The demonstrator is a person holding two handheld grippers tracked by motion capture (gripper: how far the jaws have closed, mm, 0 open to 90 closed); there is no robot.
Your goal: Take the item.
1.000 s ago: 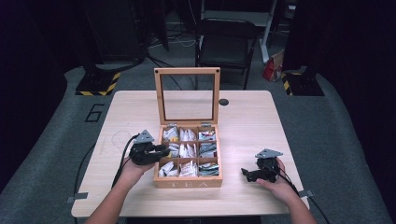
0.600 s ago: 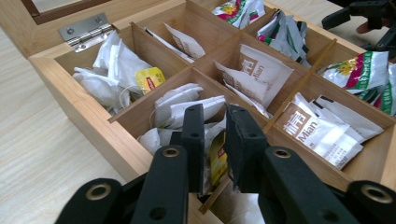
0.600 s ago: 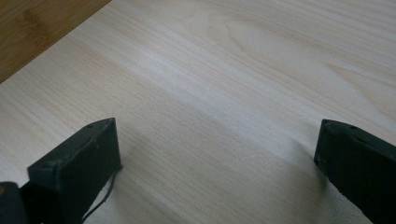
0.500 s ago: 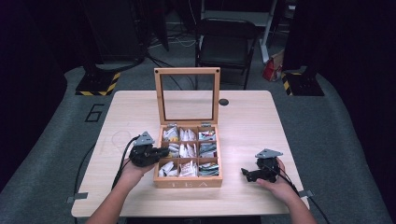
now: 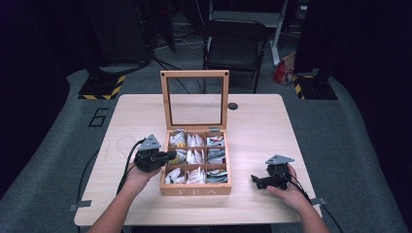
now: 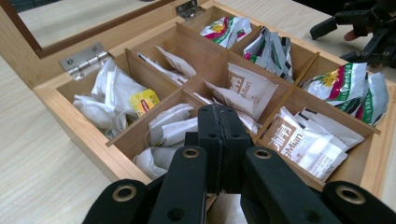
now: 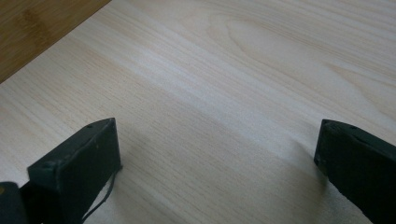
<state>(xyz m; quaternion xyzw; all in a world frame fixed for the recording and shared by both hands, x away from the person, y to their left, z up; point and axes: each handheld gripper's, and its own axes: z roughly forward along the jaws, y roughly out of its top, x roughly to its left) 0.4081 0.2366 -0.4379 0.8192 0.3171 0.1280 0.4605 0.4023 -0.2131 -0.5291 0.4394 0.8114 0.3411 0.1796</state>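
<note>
Over the left column of the open tea box (image 5: pixel 196 190), the left gripper (image 6: pixel 219 122) has just closed with nothing visible between its jaws, while the right gripper (image 7: pixel 217 154) rests wide open on the table (image 7: pixel 243 70).

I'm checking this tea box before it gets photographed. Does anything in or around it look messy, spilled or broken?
Nothing is spilled or damaged. The tea box sits square on the table, lid upright. Only the loose white tea bags in the two compartments nearest the left hand-held gripper look jumbled, unlike the flat sachets elsewhere.

Tan wooden tea box (image 5: pixel 194 190), white-and-green tea packets (image 6: pixel 343 84).
</note>
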